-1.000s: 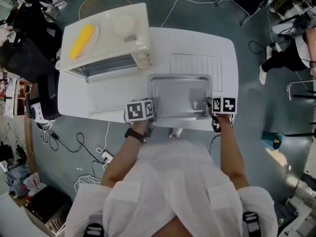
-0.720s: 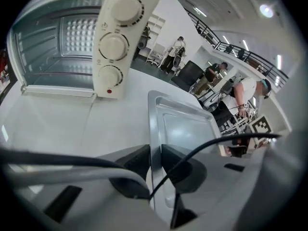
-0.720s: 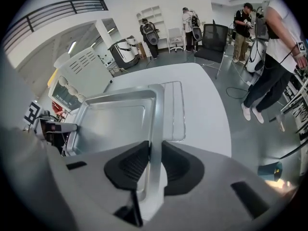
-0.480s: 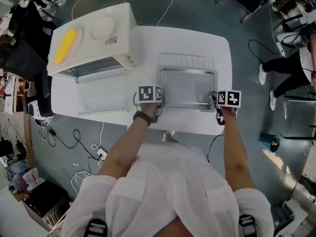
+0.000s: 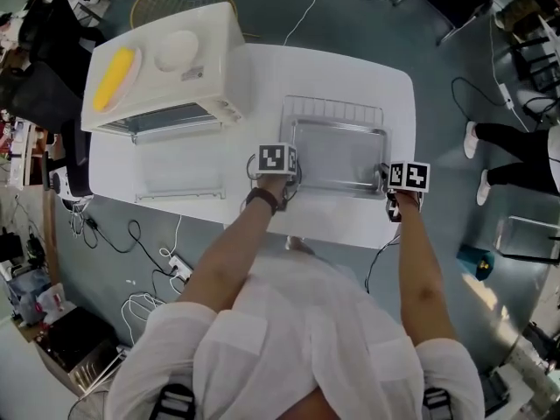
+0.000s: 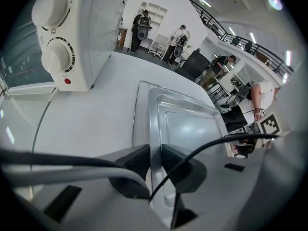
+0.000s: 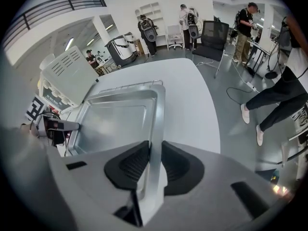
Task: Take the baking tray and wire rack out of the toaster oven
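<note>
A shallow metal baking tray [image 5: 339, 157] lies level over the right half of a white tabletop [image 5: 262, 77], closer to its near edge than to its far edge. Directly under it is the wire rack [image 5: 332, 108], whose bars show past the tray's far and left edges. Whether the tray rests on the rack or is held just above it cannot be told.

The left gripper [image 5: 296, 170] has its dark fingers [image 6: 132, 163] pinching the tray's left rim, with the raised lip between them. The right gripper [image 5: 382, 178] grips the opposite side the same way, its ribbed fingers [image 7: 131, 166] pressed against the right rim. Both grippers point steeply down from the tabletop's near edge, each held at the end of a bare forearm.

The cream toaster oven [image 5: 162, 68] stands at the tabletop's far left corner, well apart from the tray. Its glass door [image 5: 175, 175] is folded down open toward the near edge. A yellow corn cob [image 5: 114, 77] lies on the oven's roof.
</note>
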Demonstrator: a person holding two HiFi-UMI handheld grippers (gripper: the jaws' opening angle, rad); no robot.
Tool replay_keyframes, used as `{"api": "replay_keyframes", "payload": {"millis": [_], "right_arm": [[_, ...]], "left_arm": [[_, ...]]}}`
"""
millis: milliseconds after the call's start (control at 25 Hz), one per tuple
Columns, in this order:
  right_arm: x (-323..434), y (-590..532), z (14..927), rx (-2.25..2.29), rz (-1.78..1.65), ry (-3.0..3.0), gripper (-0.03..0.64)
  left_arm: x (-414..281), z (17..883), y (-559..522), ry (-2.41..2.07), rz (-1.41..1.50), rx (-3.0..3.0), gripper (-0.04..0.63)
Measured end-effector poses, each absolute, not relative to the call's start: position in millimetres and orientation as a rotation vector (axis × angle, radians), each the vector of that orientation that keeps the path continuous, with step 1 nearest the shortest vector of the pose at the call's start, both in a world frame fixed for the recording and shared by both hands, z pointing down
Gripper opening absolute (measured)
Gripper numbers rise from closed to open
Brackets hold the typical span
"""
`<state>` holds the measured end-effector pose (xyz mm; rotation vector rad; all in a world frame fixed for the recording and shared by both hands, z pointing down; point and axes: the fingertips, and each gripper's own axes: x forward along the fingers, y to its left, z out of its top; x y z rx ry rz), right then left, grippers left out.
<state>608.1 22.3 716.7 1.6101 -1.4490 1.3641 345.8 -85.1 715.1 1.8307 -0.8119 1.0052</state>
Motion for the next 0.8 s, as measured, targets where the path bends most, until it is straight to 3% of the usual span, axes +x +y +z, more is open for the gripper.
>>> {"api": "replay_keyframes", "payload": {"millis": [480,800], "right_arm": [[614.2,21.4,724.1,1.624,1.382,-1.444,0.084],[615.1,16.4,725.9,1.63,1.353,-1.444,0.083]], "left_arm": [[357.9,723.4,-77.1,-0.744,1.051,1.832,0.074],[351.5,724.2,-93.3,-0.784,1.168,1.968,0.116]]}}
